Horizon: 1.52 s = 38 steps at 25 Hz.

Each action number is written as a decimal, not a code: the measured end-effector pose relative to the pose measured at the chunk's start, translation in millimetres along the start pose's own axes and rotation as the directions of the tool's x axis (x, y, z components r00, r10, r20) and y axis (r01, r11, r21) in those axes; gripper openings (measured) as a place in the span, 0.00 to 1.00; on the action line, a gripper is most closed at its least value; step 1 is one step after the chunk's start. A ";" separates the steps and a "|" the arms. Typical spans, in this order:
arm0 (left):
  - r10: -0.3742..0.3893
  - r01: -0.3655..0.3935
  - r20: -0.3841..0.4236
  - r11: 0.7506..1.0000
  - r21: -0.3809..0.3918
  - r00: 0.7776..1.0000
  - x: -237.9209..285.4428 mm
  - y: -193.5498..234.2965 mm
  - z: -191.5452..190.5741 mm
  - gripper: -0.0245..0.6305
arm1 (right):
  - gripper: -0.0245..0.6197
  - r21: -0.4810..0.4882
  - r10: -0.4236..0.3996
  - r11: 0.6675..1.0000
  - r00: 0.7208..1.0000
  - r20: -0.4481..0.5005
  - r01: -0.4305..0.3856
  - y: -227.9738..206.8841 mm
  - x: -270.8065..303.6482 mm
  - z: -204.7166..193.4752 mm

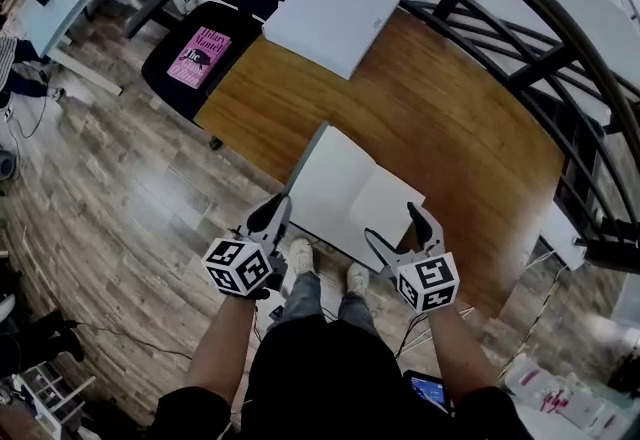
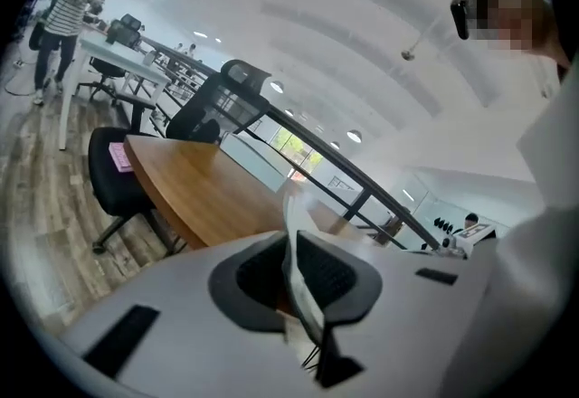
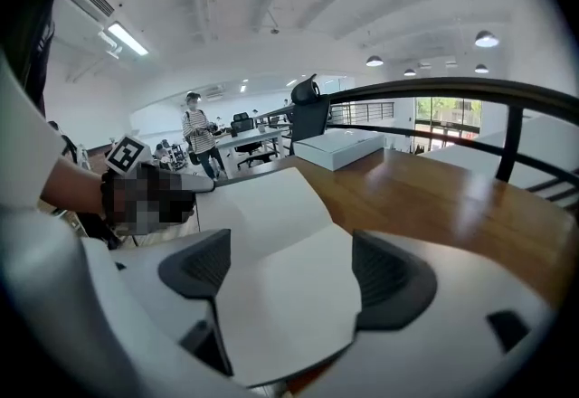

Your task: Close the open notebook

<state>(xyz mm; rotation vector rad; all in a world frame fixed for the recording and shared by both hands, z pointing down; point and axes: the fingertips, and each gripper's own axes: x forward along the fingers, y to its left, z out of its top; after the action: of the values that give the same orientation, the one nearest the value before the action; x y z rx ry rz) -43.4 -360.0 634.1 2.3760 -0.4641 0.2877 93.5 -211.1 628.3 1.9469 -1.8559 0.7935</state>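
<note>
The open notebook [image 1: 345, 183] lies with white blank pages near the front edge of the wooden table [image 1: 470, 148]. My left gripper [image 1: 278, 211] is at its left edge. In the left gripper view the left gripper [image 2: 294, 274] is shut on a thin white leaf of the notebook [image 2: 294, 229], which stands up edge-on between the pads. My right gripper [image 1: 393, 223] is at the notebook's near right corner. Seen in the right gripper view, the right gripper [image 3: 289, 270] stands wide open, with the right page [image 3: 280, 297] lying between the pads. The left gripper [image 3: 172, 184] shows at the far left edge of the notebook [image 3: 262, 197].
A flat white box [image 1: 335, 18] sits at the table's far end. A black chair [image 1: 175, 68] with a pink book [image 1: 200, 56] stands at the left corner. A dark railing [image 1: 520, 28] curves behind the table. A person [image 3: 199, 138] stands far off by other desks.
</note>
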 end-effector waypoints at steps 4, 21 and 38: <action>0.010 -0.010 0.019 0.999 0.048 1.000 -6.4 -22.8 5.4 0.10 | 0.69 0.007 0.027 1.000 1.000 0.011 -0.027 -1.9 -23.4 -5.0; 0.000 -0.006 0.031 0.983 0.185 1.000 -15.3 -113.4 2.3 0.10 | 0.69 0.092 0.023 0.995 0.994 0.109 -0.033 -42.6 -100.1 0.0; -0.232 0.252 -0.110 0.937 0.240 0.966 10.7 -221.0 -42.3 0.42 | 0.69 0.118 -0.022 0.993 0.982 0.187 0.000 -74.1 -150.7 14.0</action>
<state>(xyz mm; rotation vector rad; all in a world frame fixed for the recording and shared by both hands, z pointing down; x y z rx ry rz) 52.1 -179.9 538.2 2.6260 -0.0962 0.3446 169.9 -92.1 536.7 2.1707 -1.9420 0.7547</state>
